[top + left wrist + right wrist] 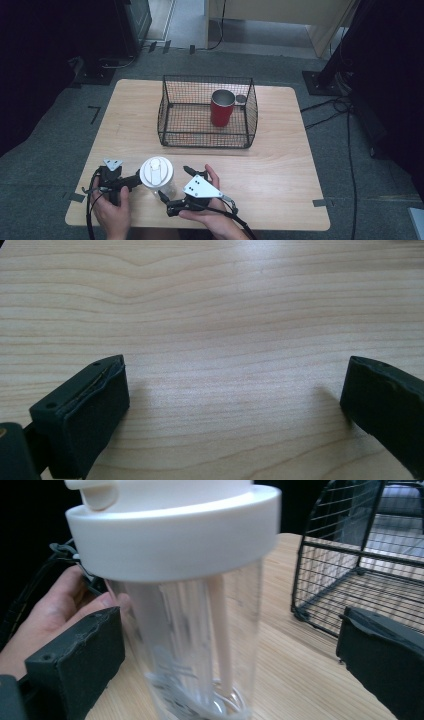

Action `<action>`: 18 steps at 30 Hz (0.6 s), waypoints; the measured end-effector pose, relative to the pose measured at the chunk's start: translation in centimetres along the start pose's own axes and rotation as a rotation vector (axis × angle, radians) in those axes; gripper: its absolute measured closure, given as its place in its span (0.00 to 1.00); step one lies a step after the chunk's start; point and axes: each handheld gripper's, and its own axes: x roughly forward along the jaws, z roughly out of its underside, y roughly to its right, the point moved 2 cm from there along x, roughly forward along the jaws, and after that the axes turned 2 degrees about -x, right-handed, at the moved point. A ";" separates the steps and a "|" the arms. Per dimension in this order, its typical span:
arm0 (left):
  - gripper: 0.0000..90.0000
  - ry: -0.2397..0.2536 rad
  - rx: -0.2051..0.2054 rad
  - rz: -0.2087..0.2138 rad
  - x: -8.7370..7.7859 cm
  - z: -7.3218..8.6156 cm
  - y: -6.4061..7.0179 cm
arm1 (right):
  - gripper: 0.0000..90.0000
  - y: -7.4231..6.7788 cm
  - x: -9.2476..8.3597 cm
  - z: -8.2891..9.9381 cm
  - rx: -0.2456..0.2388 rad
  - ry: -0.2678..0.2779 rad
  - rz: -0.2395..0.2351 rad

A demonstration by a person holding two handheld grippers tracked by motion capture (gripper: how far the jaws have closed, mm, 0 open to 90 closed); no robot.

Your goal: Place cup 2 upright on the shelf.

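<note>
Bottle [159,176], clear with a white lid [175,525], stands upright near the table's [280,165] front edge, well in front of the wire basket [170,112], its long axis vertical and lid up. Right gripper [174,184] sits just right of the bottle, jaws spread wide on either side of it without touching. Left gripper [131,181] sits just left of the bottle, jaws wide apart over bare wood, holding nothing. Inside the basket stands a red cup [221,108].

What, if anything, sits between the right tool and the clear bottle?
Nothing visible. The right tool is open with the clear bottle with the white lid already between its jaws, on the table.
</note>
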 end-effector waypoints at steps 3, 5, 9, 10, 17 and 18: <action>0.00 0.000 0.000 0.000 0.0 0.0 0.0 | 0.00 -0.3 0.4 0.0 0.001 0.002 -0.004; 0.00 0.000 0.000 0.000 0.0 0.0 0.0 | 0.00 -0.5 0.8 -0.1 0.004 0.004 -0.009; 0.00 0.000 0.000 0.000 0.0 0.0 0.0 | 0.00 -0.9 1.8 -0.4 0.013 0.011 -0.012; 0.00 -0.001 0.002 0.000 0.0 0.0 0.0 | 0.00 -0.9 1.9 -0.5 0.011 0.013 -0.013; 0.00 -0.001 0.001 0.000 0.0 0.0 0.0 | 0.00 -1.3 2.9 -1.0 0.009 0.026 0.001; 0.00 -0.001 0.001 0.000 0.0 0.0 0.0 | 0.00 -1.3 2.9 -1.0 0.009 0.026 0.001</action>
